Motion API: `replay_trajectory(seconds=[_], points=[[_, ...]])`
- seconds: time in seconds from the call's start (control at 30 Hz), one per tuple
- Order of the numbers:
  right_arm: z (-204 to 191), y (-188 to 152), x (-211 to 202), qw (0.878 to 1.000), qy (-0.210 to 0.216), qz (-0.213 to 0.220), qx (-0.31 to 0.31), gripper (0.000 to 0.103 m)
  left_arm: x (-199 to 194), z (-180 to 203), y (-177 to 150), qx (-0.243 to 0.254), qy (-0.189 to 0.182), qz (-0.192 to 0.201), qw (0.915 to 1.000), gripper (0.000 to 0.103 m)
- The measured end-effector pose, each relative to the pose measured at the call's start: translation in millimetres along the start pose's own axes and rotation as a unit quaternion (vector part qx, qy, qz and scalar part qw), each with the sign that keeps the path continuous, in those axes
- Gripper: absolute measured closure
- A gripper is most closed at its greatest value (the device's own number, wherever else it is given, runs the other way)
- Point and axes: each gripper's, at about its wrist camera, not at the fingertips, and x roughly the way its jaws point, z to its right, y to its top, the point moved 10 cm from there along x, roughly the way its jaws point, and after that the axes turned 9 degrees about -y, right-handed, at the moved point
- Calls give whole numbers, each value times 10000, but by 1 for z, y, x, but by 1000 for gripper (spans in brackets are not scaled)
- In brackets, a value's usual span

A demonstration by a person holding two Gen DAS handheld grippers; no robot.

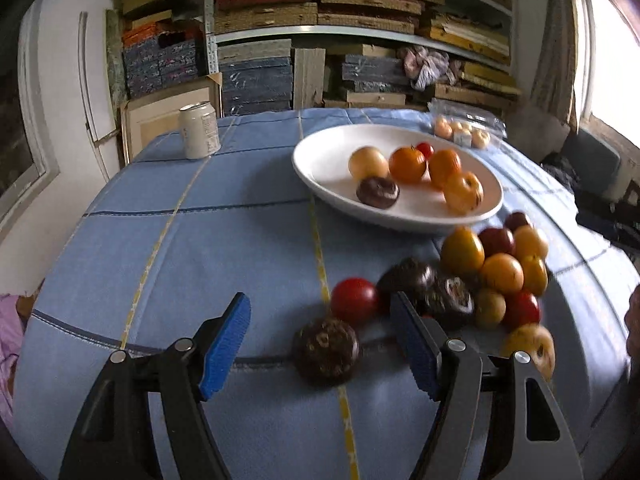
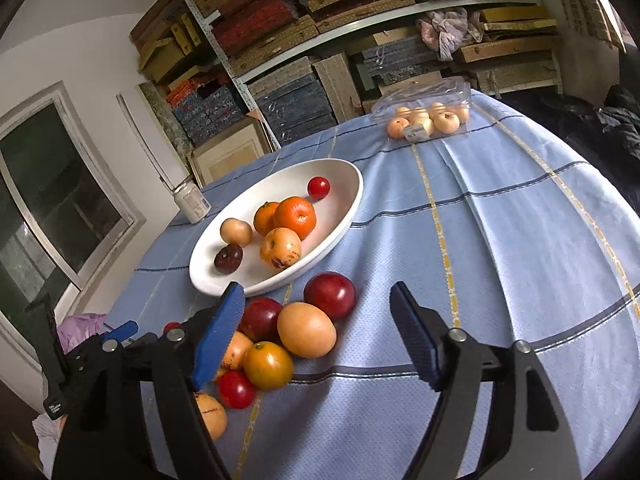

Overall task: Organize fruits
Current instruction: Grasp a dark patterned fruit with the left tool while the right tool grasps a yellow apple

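A white bowl [image 1: 320,176] on the blue tablecloth holds several fruits: oranges, a pale round fruit, a small red tomato and a dark passion fruit; it also shows in the right wrist view [image 2: 352,204]. A pile of loose fruit [image 1: 496,272] lies in front of it. My left gripper [image 1: 322,340] is open, with a dark passion fruit [image 1: 326,350] on the cloth between its blue pads, not gripped. A red tomato [image 1: 354,300] lies just beyond. My right gripper [image 2: 316,336] is open and empty above a tan fruit [image 2: 306,330] in the pile.
A pale drink can [image 1: 199,130] stands at the table's far left. A clear plastic box of pale fruit [image 2: 428,118] sits at the far edge. Shelves stacked with boards stand behind the table. The left gripper [image 2: 120,332] shows at the right wrist view's left.
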Motion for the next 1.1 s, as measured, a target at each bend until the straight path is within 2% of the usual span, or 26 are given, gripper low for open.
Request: replay_trajectory(seconds=[0.4,0.67,0.73,0.77,0.8,0.97,1.1], points=[[-13,-10,7,9995,-22,-206,-236,25,23,-3,-23,-428,-381,-702,9959,30],[-21,-16,9,9989,-1,-251,-391,19,30,-4,-20,-435,-281,-749,9958,30],[-22,-18,9,9987,-11,-258,-434,19,31,-3,-18,-424,-255,-741,9960,39],[-23,-19,9,9986,-15,-262,-461,19,30,-4,-18,-421,-241,-723,9962,56],[-24,-20,9,9985,-19,-263,-482,19,29,-3,-17,-430,-292,-696,9962,62],[-23,-30,8,9979,-72,-341,-550,19,23,3,-19,-490,-520,-619,9955,62],[-28,-45,2,9966,26,-421,-715,19,16,0,-15,-477,-415,-463,9969,62]])
